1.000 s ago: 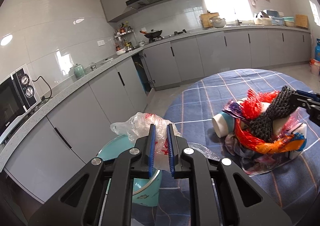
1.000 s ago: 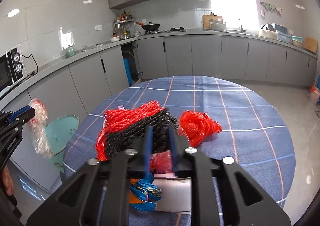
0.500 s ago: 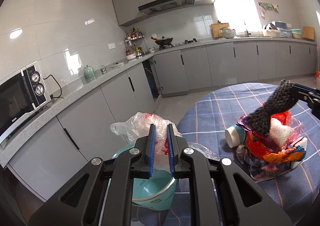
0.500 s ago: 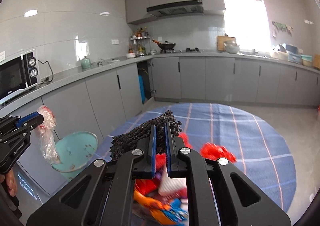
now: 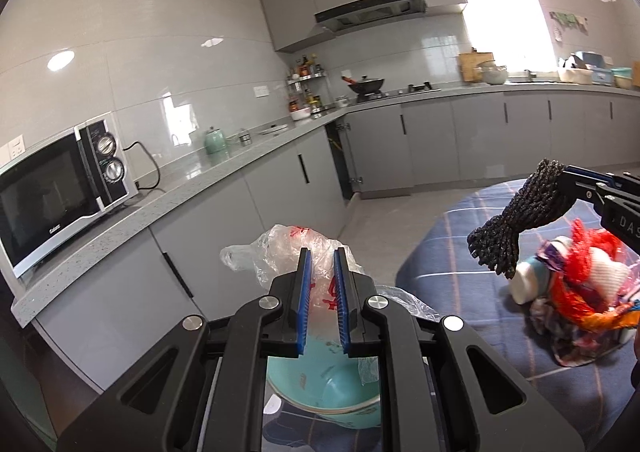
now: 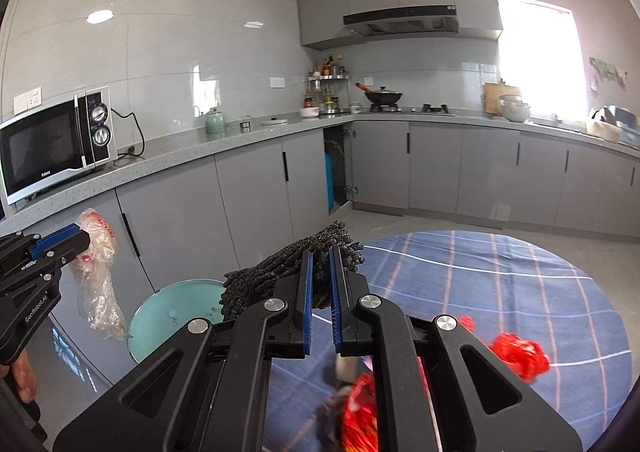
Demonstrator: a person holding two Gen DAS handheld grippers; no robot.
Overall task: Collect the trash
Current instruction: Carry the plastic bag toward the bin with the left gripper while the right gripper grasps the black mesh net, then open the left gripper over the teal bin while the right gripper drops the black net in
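Left gripper [image 5: 320, 266] is closed down to a narrow gap on a clear plastic bag [image 5: 294, 252] with red print, held in the air above a teal bowl [image 5: 320, 392] that sits at the edge of the round table [image 6: 500, 284] (blue plaid cloth). Right gripper [image 6: 320, 272] is likewise clamped to a narrow gap on a black mesh net [image 6: 276, 276], which hangs clear of the table, its loose end drooping toward the bowl side. Below it on the cloth lies the remaining pile of trash [image 5: 576, 304]: red netting, a white and blue cup on its side, coloured wrappers. A separate red net ball [image 6: 520, 352] lies apart on the table. A microwave [image 5: 56, 191] stands on the counter.
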